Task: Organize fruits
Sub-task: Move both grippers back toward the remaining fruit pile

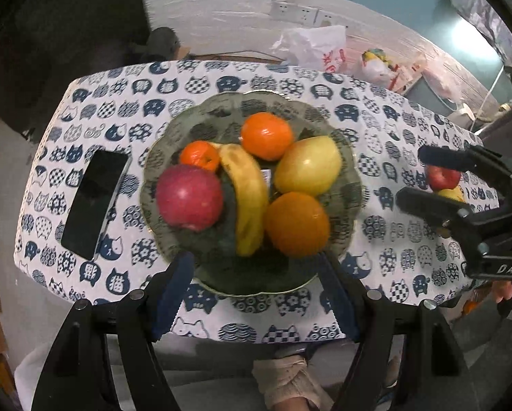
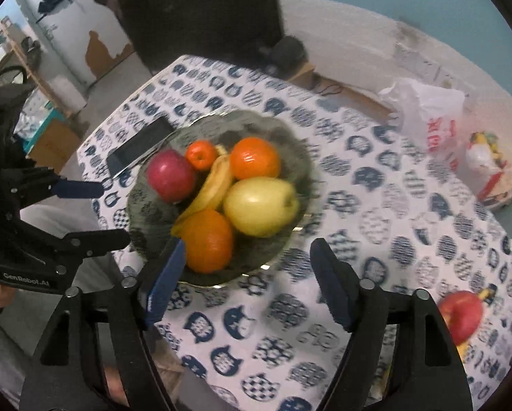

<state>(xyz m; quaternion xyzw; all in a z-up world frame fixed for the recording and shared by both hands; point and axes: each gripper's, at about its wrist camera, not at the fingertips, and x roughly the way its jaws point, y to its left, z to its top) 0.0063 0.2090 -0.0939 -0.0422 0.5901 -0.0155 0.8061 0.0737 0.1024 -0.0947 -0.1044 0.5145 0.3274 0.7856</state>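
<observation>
A green glass plate [image 1: 353,185] [image 2: 300,157] holds a red apple [image 1: 189,197] [image 2: 170,179], a banana [image 1: 249,198] [image 2: 214,188], a yellow pear [image 1: 307,166] [image 2: 261,205], a small tangerine [image 1: 199,156] [image 2: 201,154] and two oranges [image 1: 297,224] [image 2: 208,241]. A second red apple [image 1: 442,176] [image 2: 461,315] and a yellow fruit [image 1: 452,194] lie on the cloth at the right. My left gripper [image 1: 256,294] is open and empty at the plate's near rim. My right gripper [image 2: 247,287] [image 1: 410,178] is open and empty, right of the plate.
A black phone [image 1: 95,202] [image 2: 141,145] lies left of the plate on the cat-print tablecloth [image 1: 392,239]. White plastic bags [image 1: 310,46] [image 2: 427,116] sit beyond the table's far edge. A dark chair stands behind the table.
</observation>
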